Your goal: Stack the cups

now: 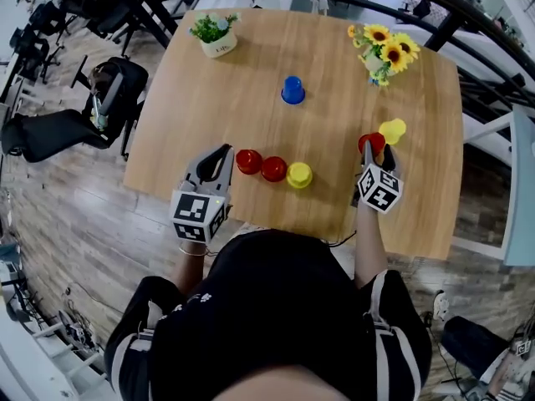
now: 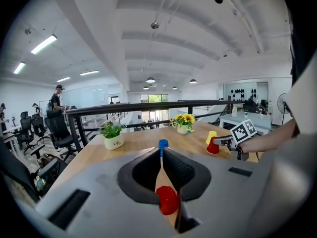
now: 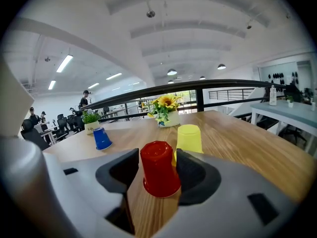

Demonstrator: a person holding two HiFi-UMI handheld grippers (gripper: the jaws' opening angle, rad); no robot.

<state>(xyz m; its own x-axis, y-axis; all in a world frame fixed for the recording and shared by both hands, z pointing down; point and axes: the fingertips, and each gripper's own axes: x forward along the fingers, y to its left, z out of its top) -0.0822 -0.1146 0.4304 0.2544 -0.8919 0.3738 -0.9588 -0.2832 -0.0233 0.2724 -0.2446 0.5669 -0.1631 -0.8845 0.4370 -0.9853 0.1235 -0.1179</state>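
While the right gripper [image 3: 158, 155] clasps a red cup [image 3: 159, 168], the left gripper [image 2: 161, 155] hangs closed on nothing.

The right jaws press both sides of the red cup, which stands upside down on the wooden table [image 1: 209, 124] near its right front. A yellow cup [image 3: 189, 139], also upside down, stands just behind it. The left jaws meet at their tips near the table's front edge, and another red cup [image 2: 168, 200] shows low through the slit between them. Just right of that gripper a row of three cups [image 1: 273, 169], two red then one yellow, sits mouth-down, side by side. A blue cup [image 1: 292, 90] stands alone farther back at mid-table. A potted plant [image 1: 219, 36] and a sunflower pot [image 1: 383, 50] stand at the far corners.
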